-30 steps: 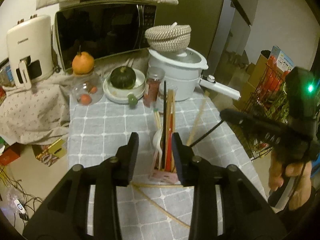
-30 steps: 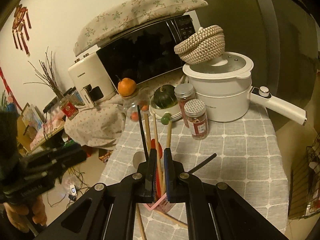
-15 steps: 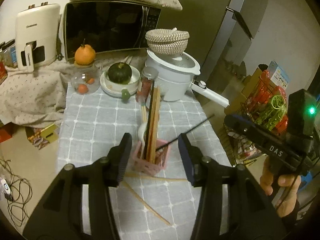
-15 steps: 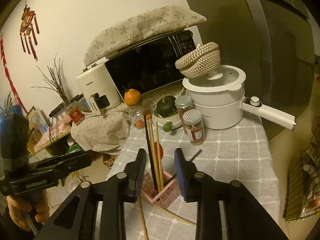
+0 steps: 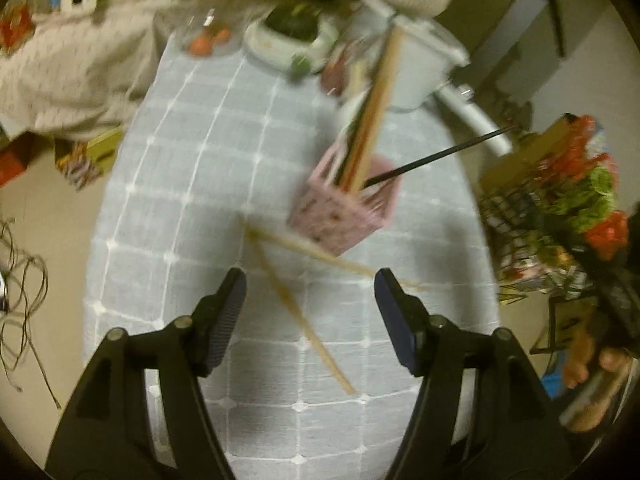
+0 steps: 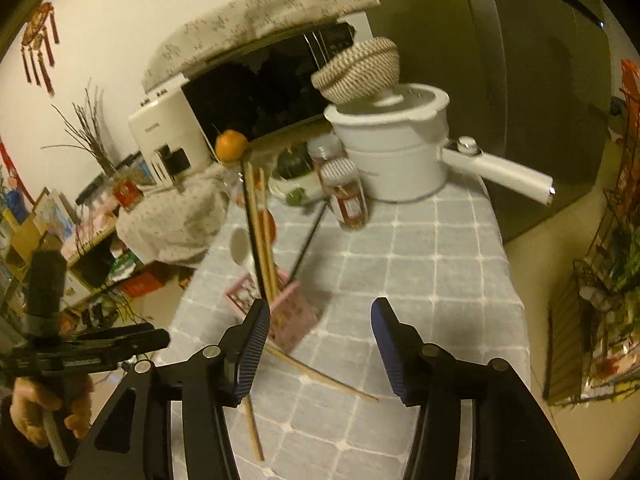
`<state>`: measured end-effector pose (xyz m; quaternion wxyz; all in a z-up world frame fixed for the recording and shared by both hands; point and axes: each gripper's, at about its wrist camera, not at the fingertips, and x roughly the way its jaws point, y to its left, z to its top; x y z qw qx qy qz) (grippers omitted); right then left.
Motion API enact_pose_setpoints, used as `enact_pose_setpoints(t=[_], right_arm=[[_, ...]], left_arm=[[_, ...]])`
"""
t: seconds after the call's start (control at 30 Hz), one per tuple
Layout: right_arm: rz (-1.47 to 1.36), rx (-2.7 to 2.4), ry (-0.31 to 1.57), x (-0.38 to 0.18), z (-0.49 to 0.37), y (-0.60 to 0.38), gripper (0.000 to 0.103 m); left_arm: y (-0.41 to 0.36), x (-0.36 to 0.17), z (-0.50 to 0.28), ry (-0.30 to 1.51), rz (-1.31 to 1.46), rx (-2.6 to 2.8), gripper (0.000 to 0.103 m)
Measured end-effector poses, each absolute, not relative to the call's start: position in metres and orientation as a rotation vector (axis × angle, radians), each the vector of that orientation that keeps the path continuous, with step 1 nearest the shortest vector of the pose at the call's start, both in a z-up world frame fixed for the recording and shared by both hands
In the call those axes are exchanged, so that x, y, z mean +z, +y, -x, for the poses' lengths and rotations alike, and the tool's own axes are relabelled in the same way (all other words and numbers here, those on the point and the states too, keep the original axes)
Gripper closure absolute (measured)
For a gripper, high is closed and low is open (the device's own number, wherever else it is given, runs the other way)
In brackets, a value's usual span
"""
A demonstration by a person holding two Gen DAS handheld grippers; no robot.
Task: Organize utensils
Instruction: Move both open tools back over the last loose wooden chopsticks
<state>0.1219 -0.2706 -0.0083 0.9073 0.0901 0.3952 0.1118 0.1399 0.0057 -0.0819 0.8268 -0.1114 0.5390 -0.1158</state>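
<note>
left gripper (image 5: 310, 296): jaws opening, nothing between them, hanging over the loose chopsticks (image 5: 304, 320)
right gripper (image 6: 318, 330): jaws opening, holding nothing, pink holder just past its left finger
pink holder (image 5: 340, 212): standing on the grey checked counter (image 5: 192, 184), tilted in the blurred left view, carrying chopsticks, a white spoon and one black stick leaning out
loose chopsticks: two lying crossed on the counter, beside the holder
white pot (image 6: 396, 152): sitting at the far end

- Tablecloth (image 6: 420, 264): grey woven cloth, matt, white grid.
- Holder (image 5: 344, 208): pink plastic, slatted.
- Chopsticks (image 5: 304, 320): pale wood, at 6 o'clock of holder.
- Pot (image 6: 396, 152): white, glossy.
- Basket (image 6: 360, 68): rough woven fibre.
</note>
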Motion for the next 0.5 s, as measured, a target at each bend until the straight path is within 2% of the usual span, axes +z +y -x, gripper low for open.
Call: enact_pose_setpoints(t=[0.1,0.17,0.23,0.37,0.43,0.5], right_arm=[[-0.193,0.219,0.842,-0.018,-0.122,-0.275,0.048],[-0.184,0.209,0.867,-0.027,-0.124,-0.275,0.045],[-0.153,0.186,0.901,-0.037,-0.126,-0.275,0.043],[-0.1,0.145,1.01,-0.066,-0.135,-0.272,0.043],[-0.104,0.135,1.043,-0.077,-0.137,-0.273,0.043],[-0.116,0.131,1.067,-0.085,-0.139,-0.276,0.043]], left_arm=[[0.006,-0.111,-0.149,1.201,0.24,-0.2,0.037],[0.002,-0.124,-0.154,1.219,0.228,-0.18,0.047],[-0.002,-0.135,-0.16,1.231,0.218,-0.161,0.052],[-0.005,-0.155,-0.175,1.246,0.226,-0.134,0.071],[-0.004,-0.163,-0.182,1.25,0.247,-0.119,0.077],[-0.005,-0.17,-0.189,1.252,0.249,-0.097,0.077]])
